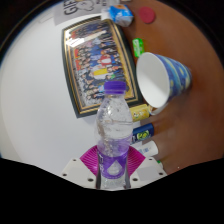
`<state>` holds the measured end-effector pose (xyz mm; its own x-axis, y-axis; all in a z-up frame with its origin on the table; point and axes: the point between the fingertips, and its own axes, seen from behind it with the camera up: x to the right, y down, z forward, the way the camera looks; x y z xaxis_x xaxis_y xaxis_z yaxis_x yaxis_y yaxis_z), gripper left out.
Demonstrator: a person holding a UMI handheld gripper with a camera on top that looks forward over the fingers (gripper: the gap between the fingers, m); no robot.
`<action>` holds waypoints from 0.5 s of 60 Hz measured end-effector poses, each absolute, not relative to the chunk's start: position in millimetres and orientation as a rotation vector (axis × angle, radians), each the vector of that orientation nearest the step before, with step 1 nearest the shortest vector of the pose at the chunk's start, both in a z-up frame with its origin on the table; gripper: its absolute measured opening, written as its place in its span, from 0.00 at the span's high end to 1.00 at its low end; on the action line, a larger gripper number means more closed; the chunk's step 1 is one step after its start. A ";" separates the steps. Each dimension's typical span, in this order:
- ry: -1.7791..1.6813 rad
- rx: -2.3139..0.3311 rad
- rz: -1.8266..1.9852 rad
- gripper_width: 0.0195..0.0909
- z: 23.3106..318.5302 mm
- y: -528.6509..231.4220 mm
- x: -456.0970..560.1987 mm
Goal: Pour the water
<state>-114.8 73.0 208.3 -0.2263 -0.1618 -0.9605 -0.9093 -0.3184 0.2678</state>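
A clear plastic water bottle (114,130) with a purple cap and purple label stands upright between my fingers. Both pink pads (91,158) press against its lower body, so my gripper (112,165) is shut on it. Beyond the bottle and to the right, a white and blue paper cup (163,79) is tilted with its open mouth facing left, and a hand (185,100) holds it. The bottle's base is hidden behind my fingers.
The white table (35,110) carries a framed group photograph (100,60) lying flat behind the bottle. Small packets (142,130) lie just right of the bottle. A printed box (88,8) and a blue-capped item (120,14) sit at the far edge.
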 end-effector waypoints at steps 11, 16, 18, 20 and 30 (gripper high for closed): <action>0.896 -1.658 1.272 0.82 244.6 80.1 -88.8; 0.670 -1.709 1.052 0.82 267.7 88.6 -63.6; 0.588 -1.717 0.966 0.81 280.7 89.9 -50.0; 0.504 -1.715 0.870 0.82 291.4 93.4 -37.2; 0.216 -1.661 0.436 0.82 323.1 106.8 46.5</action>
